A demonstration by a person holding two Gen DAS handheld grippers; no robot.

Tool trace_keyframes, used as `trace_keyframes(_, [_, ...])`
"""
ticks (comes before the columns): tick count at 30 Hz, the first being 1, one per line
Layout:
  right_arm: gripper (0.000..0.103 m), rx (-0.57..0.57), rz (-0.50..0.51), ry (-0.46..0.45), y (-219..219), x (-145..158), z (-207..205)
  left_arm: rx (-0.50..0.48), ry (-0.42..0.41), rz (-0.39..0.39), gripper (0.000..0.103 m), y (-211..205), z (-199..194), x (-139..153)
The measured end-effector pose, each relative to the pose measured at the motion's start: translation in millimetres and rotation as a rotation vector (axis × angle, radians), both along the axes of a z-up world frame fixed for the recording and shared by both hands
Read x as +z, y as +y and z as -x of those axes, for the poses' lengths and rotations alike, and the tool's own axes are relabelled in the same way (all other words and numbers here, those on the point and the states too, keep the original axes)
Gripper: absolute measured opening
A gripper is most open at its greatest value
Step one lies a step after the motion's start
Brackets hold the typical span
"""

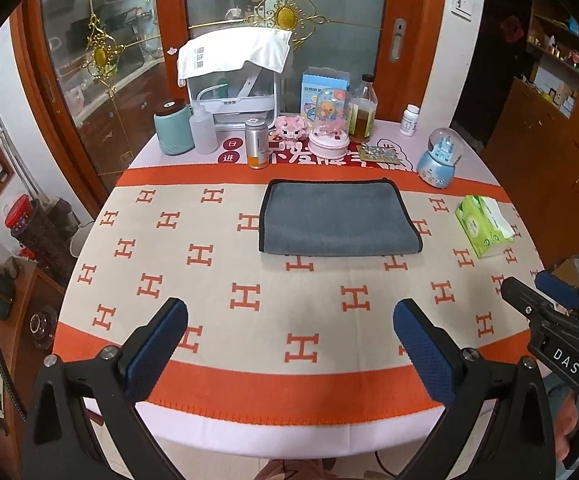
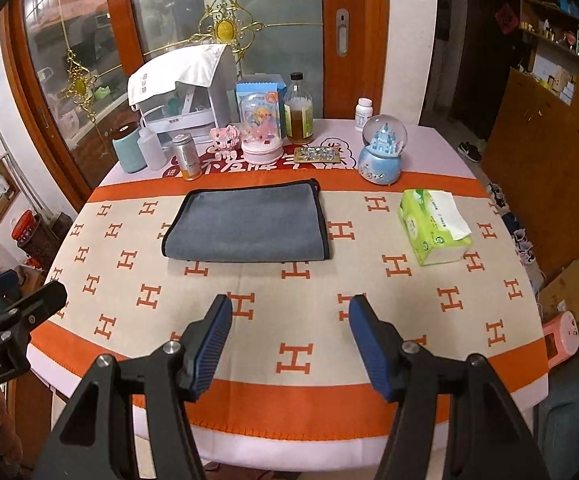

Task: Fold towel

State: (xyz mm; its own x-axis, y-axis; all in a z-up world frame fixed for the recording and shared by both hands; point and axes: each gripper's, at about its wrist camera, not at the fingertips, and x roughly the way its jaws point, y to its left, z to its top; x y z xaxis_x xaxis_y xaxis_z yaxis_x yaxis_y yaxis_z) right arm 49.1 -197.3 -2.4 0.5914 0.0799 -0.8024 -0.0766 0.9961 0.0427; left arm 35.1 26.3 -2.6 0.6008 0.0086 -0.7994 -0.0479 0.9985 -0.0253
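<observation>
A grey towel point(image 1: 339, 218) with black edging lies folded flat on the orange-and-cream tablecloth point(image 1: 209, 280), toward the far middle of the table; it also shows in the right wrist view point(image 2: 247, 226). My left gripper point(image 1: 289, 312) is open and empty, held above the near part of the table, well short of the towel. My right gripper point(image 2: 289, 310) is open and empty, also near the front edge. The right gripper shows at the right of the left wrist view point(image 1: 545, 284), and the left gripper at the left of the right wrist view point(image 2: 17, 284).
A green tissue pack point(image 1: 485, 226) lies right of the towel. Behind the towel stand a snow globe point(image 1: 441, 158), a silver can point(image 1: 257, 143), a teal jar point(image 1: 173, 127), bottles, a pink music box point(image 1: 329, 128) and a white box point(image 1: 235, 84). A glass door is behind.
</observation>
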Motion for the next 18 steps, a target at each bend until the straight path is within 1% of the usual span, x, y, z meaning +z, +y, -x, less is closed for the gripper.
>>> trace_keyframes(6, [0.061, -0.001, -0.003, -0.01, 1.5, 1.0, 20.4, -0.008, -0.013, -0.031, 0.102, -10.7, 19.4, 2.5])
trace_keyframes(10, [0.061, -0.012, -0.03, -0.006, -1.8, 1.9, 29.5, -0.009, -0.006, -0.033, 0.102, -16.0, 27.5, 1.3])
trace_keyframes(18, [0.061, -0.032, -0.036, -0.02, -3.8, 3.4, 39.4, 0.005, -0.002, -0.022, 0.102, -21.1, 33.4, -0.3])
